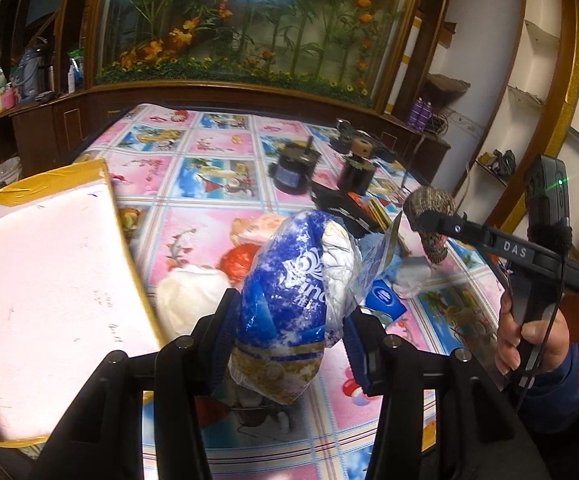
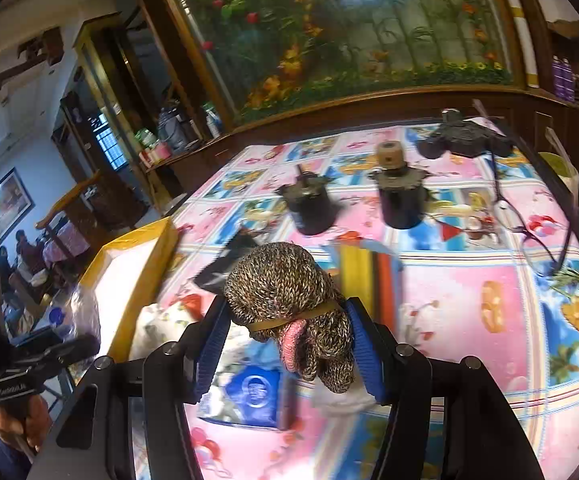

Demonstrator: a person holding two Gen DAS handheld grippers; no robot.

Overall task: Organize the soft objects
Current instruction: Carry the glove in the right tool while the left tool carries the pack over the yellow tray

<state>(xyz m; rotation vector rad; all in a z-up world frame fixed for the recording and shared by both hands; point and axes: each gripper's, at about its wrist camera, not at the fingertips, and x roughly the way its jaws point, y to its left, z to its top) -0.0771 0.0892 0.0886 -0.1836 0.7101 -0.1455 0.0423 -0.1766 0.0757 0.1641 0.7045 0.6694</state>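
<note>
My left gripper (image 1: 293, 336) is shut on a blue and white plastic tissue pack (image 1: 289, 280), held above the table beside the box. The box (image 1: 49, 260) is taped yellow, pale pink inside, and stands at the left. My right gripper (image 2: 285, 340) is shut on a brown knitted bundle (image 2: 281, 288) bound by a rubber band, with a pink cuff showing. In the left wrist view that knitted bundle (image 1: 429, 216) hangs at the right, above the table. On the cloth below lie a white soft lump (image 1: 189, 296), an orange-red item (image 1: 237, 260) and a small blue packet (image 2: 253, 392).
Two black motors (image 2: 309, 208) (image 2: 401, 200) stand mid-table, with a dark device (image 2: 461, 136) behind them. A cable and spectacles (image 2: 509, 216) lie at the right, coloured strips (image 2: 369, 276) in the middle. A wooden cabinet with a flower panel (image 1: 249, 32) backs the table.
</note>
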